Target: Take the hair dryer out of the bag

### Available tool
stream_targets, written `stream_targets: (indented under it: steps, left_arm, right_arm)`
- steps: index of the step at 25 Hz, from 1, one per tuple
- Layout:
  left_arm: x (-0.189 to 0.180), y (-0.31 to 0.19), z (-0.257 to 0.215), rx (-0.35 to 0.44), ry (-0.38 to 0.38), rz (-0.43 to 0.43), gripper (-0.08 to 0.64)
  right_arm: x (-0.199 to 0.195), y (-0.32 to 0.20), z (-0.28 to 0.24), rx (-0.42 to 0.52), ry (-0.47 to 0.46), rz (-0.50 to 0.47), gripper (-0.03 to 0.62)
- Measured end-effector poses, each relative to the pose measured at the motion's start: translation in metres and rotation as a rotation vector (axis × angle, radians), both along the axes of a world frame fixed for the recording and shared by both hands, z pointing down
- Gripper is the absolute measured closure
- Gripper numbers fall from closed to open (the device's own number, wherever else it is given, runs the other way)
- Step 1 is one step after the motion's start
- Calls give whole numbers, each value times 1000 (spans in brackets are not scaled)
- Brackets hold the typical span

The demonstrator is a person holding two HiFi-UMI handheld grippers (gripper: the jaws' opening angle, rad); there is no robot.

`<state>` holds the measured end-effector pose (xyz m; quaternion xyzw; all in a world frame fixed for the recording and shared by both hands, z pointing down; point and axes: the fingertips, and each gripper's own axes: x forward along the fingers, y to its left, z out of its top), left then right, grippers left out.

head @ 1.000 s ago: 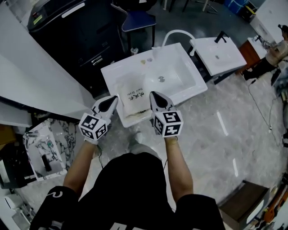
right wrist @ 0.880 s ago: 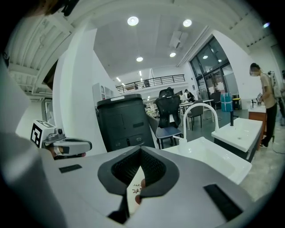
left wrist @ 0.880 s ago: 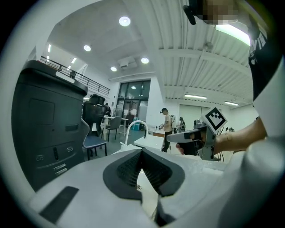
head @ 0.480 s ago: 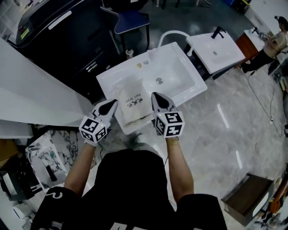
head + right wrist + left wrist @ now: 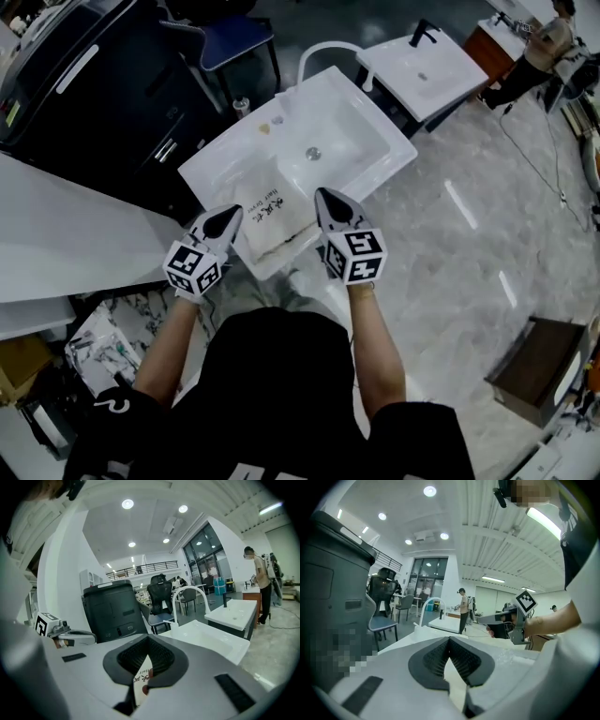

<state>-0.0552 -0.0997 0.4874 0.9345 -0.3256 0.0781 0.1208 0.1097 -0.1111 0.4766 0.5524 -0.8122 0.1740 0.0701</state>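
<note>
On the flat ledge of the white washbasin (image 5: 380, 131), left of the bowl, lies the white printed bag (image 5: 265, 214), flat, with its near edge close to the basin's front rim. The hair dryer is not visible, so it is presumably inside the bag.

Your left gripper (image 5: 226, 217) hangs over the bag's left edge. Your right gripper (image 5: 327, 201) hangs over its right edge, towards the bowl. Whether either tip touches the bag cannot be told from the head view. In the left gripper view the left gripper's jaws meet at their tips and hold nothing. In the right gripper view the right gripper's jaws do likewise, and the printed face of the bag shows below them.

Assessment: you are at the approach step. No grasp has been made and the bag looks undisturbed.

The next move calls for parting both pairs of jaws and lowering them. One gripper should pinch the bag's material to pin or lift it. The other should find the dark seam along the near edge, probably the mouth, and work it open to reach the dryer. The thin fabric may bunch, so take hold near the opening.
</note>
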Motion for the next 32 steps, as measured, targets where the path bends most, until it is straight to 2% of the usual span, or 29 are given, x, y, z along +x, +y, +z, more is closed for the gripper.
stream_targets:
  steps: [10,17,20,23,26,29,32]
  left_arm:
    - [24,3,40,-81,-76,154,563]
    - [49,27,96,-153,-168,281,563]
    - [55,37,126,-189,-232,325,552]
    - [61,46,161,-214,-325,374,458]
    - [66,51,192,-200,-439,411,380]
    - [70,50,211,-158,-531,412,377]
    - [71,44,219,-139,-573,407,382]
  right_arm:
    - [26,20,31,-74,-16,120,603]
    - [24,31,65,-118,-32,119,603]
    - [19,40,81,-117,-55,87,601]
    - [17,50,103,-155,-52,70,601]
    - [16,59,122,-198,-47,67,603]
    - [16,68,132,-226,-37,66,603]
    - [18,73,137,-242,-32,72,603]
